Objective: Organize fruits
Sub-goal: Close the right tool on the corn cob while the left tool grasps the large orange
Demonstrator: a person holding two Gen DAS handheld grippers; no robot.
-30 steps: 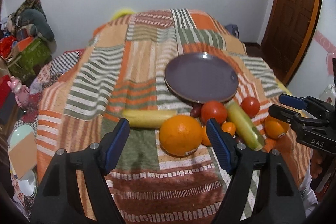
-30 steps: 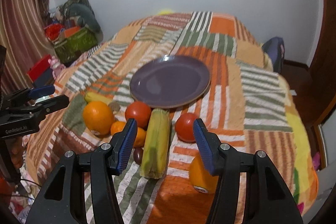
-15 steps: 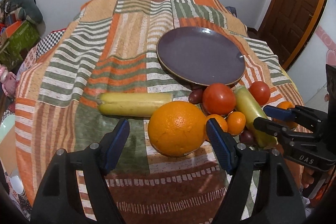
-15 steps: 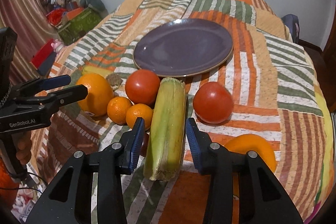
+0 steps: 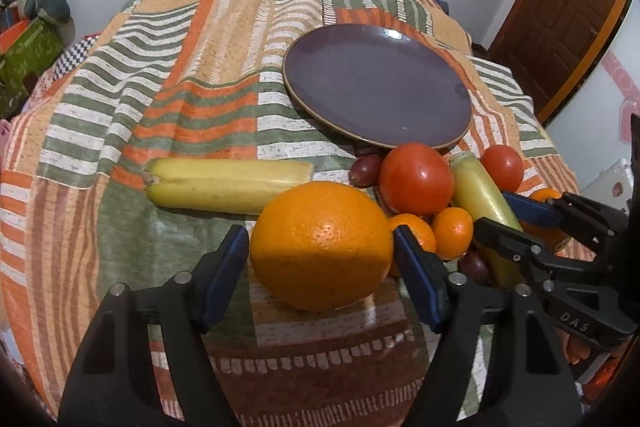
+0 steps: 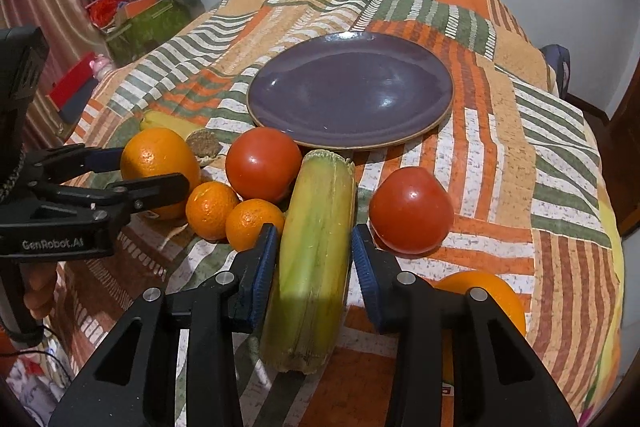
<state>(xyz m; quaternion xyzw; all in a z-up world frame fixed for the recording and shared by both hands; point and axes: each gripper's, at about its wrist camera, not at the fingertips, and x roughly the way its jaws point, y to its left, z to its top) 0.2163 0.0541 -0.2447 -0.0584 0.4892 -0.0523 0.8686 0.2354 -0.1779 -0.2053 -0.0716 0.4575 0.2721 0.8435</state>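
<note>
A large orange (image 5: 322,245) lies between the open jaws of my left gripper (image 5: 322,259); the pads sit close on both sides, contact unclear. My right gripper (image 6: 314,259) is open around a husked corn cob (image 6: 314,255), small gaps on each side. The right gripper also shows in the left wrist view (image 5: 516,219); the left gripper shows in the right wrist view (image 6: 132,171) around the orange (image 6: 158,163). An empty purple plate (image 6: 350,91) lies just beyond. Two tomatoes (image 6: 262,169) (image 6: 410,209), two small mandarins (image 6: 212,205) (image 6: 254,223) and another corn cob (image 5: 228,185) lie around.
A second large orange (image 6: 486,291) lies under my right gripper's right finger. Dark plums (image 5: 366,169) sit by the plate's near rim. The striped patchwork cloth (image 5: 160,67) covers the round table. Boxes and clutter (image 6: 140,19) stand at the left, a wooden door (image 5: 560,15) at the right.
Both grippers have moved forward and down. The left jaws now flank the large orange; the right jaws have slid along the corn cob and narrowed around it.
</note>
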